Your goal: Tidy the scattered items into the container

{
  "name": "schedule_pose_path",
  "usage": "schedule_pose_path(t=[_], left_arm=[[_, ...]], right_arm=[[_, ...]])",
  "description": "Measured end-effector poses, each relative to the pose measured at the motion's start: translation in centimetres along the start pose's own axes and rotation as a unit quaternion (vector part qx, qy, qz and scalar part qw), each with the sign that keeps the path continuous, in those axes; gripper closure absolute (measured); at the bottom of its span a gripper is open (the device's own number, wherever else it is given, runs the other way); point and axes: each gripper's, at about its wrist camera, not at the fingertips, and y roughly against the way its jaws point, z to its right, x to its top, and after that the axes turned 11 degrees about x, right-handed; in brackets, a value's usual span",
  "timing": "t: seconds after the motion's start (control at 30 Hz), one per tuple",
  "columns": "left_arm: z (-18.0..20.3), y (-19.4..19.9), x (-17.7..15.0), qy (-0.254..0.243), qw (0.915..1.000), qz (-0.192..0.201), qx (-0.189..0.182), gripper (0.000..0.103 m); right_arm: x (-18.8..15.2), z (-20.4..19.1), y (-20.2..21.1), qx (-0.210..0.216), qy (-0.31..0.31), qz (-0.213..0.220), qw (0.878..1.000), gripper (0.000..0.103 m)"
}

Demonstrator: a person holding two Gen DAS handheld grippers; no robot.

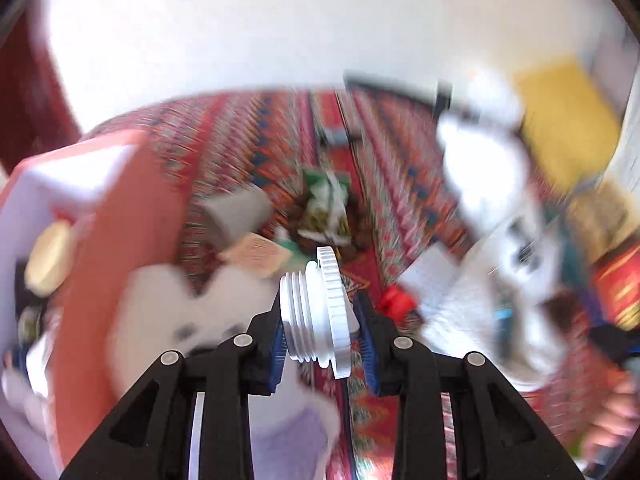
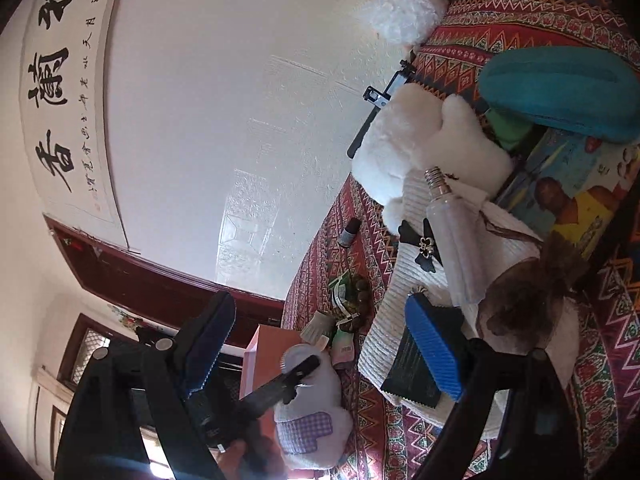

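Observation:
My left gripper [image 1: 324,340] is shut on a white threaded cap [image 1: 316,312], which is pinched between the blue pads [image 1: 278,344] above the patterned cloth [image 1: 384,152]. The orange container [image 1: 112,220] with a white inside stands just to its left and holds a round cream item [image 1: 50,258]. In the right wrist view my right gripper [image 2: 320,344] is open with nothing between its fingers. It hovers beside a clear capless bottle [image 2: 456,232] lying on a white knitted cloth [image 2: 404,300]. The orange container [image 2: 272,352] shows low in that view.
A green-and-white packet [image 1: 326,208], a grey piece [image 1: 238,212] and a cream card [image 1: 260,254] lie scattered on the cloth. A white plush [image 2: 420,148], a checked-patch plush [image 2: 316,408], a brown mesh bag [image 2: 528,300], a teal pouch [image 2: 560,92] and a picture book [image 2: 576,188] crowd the bed. The wall is close behind.

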Motion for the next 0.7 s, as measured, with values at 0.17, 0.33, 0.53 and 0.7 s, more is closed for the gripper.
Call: schedule_pose_path(t=[0.17, 0.33, 0.53, 0.7], left_arm=[[-9.5, 9.9, -0.6, 0.095, 0.9902, 0.103, 0.003, 0.076], [-19.3, 12.6, 1.6, 0.158, 0.9772, 0.103, 0.097, 0.063], [-25.0, 11.9, -4.9, 0.257, 0.9353, 0.114, 0.215, 0.010], [-28.3, 8.5, -8.1, 0.313, 0.9294, 0.064, 0.185, 0.007]], right_arm=[[-1.9, -1.1, -2.3, -0.015, 0.032, -0.041, 0.998, 0.015], [-5.8, -2.9, -6.0, -0.030, 0.083, -0.110, 0.990, 0.015], [-10.7, -5.4, -11.3, -0.029, 0.131, -0.192, 0.972, 0.015], [-11.0, -6.8, -19.8, -0.015, 0.098, -0.234, 0.967, 0.017]])
